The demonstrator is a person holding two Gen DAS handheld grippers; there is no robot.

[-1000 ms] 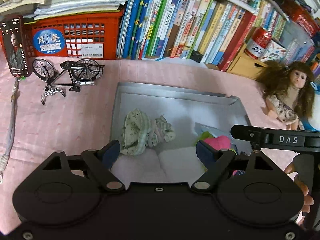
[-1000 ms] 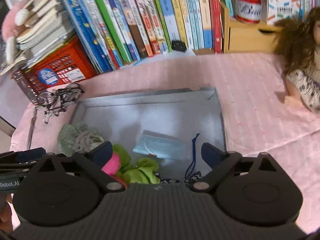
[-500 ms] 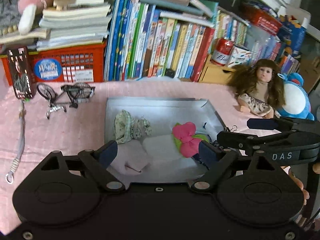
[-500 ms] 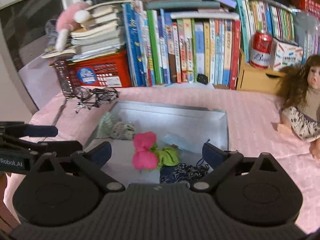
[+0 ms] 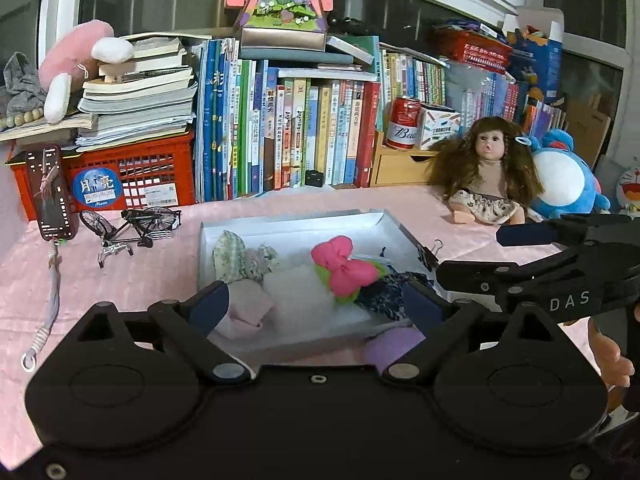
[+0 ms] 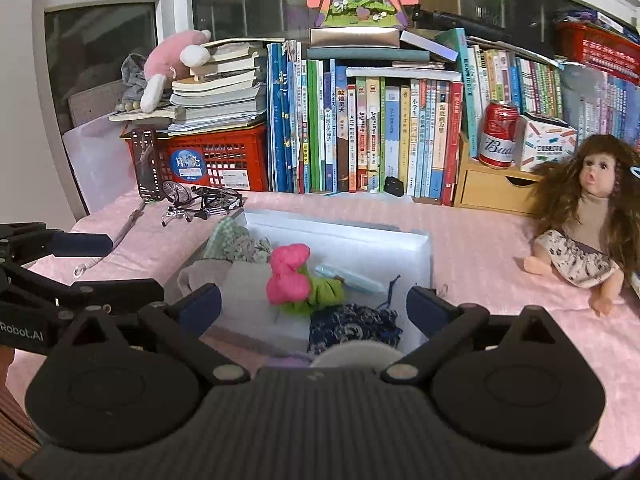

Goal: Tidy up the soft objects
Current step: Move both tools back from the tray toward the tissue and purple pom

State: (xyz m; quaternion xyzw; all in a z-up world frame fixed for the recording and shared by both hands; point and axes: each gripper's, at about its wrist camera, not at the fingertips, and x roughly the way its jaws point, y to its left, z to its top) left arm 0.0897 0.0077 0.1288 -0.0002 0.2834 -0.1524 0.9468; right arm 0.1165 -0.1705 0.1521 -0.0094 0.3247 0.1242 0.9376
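the soft things lie in a shallow grey tray [image 5: 394,226] on the pink tablecloth [image 5: 120,280]: a pink bow [image 5: 342,266] with green cloth under it sits near the middle, a crumpled pale green floral cloth [image 5: 230,254] lies in the far left corner, a folded pale pink cloth [image 5: 248,312] at the near left, and a dark blue patterned pouch [image 6: 354,326] at the near right. a light blue face mask [image 6: 348,278] is half covered by the bow. a purple item [image 5: 394,344] at the tray's near edge is cut off by the left gripper [image 5: 316,304] and hard to make out. both grippers have pulled back and up from the tray since a second ago, so the bookshelf and window now show. the left gripper and the right gripper [image 6: 314,302] hang with fingers spread wide, holding nothing. a long-haired doll [image 6: 588,220] sits to the right, a small metal bicycle [image 5: 132,224] to the left.
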